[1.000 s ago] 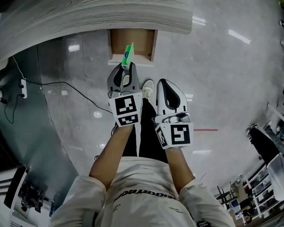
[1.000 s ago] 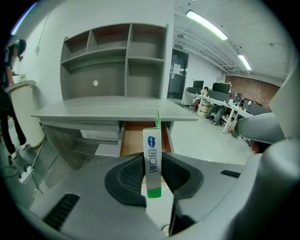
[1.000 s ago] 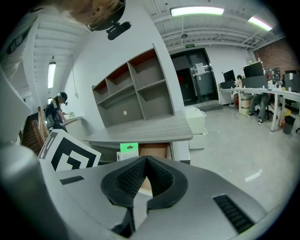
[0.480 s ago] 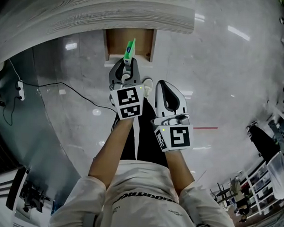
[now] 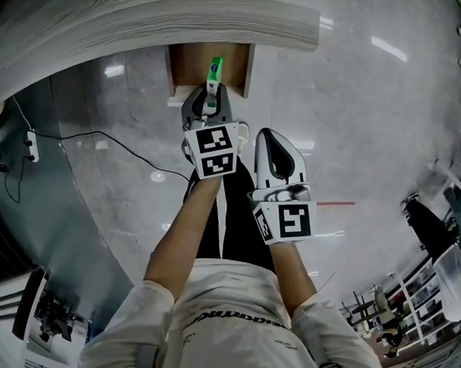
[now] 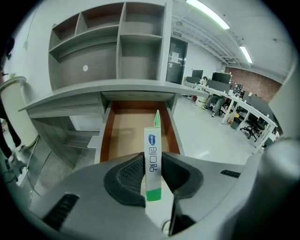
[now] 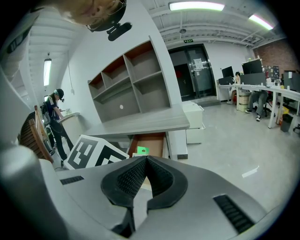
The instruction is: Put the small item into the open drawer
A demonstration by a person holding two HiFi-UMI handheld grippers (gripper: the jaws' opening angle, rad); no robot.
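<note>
A narrow white and green box [image 6: 152,161] stands upright between the pads of my left gripper [image 6: 151,174], which is shut on it. In the head view the box [image 5: 213,75] reaches over the front edge of the open wooden drawer [image 5: 191,65], with the left gripper [image 5: 208,102] just before it. The drawer [image 6: 129,131] shows a bare brown bottom under the grey desk top [image 6: 93,96]. My right gripper [image 5: 275,155] hangs lower and to the right, with its pads touching and nothing between them [image 7: 144,164].
A grey wood-grain desk [image 5: 146,18] with shelves [image 6: 117,42] stands ahead. A black cable [image 5: 104,141] and a power strip [image 5: 32,142] lie on the glossy floor at the left. Office desks and chairs [image 6: 234,112] stand far off at the right.
My left gripper has moved forward with the box, from short of the drawer front to its edge. The right gripper has stayed where it was.
</note>
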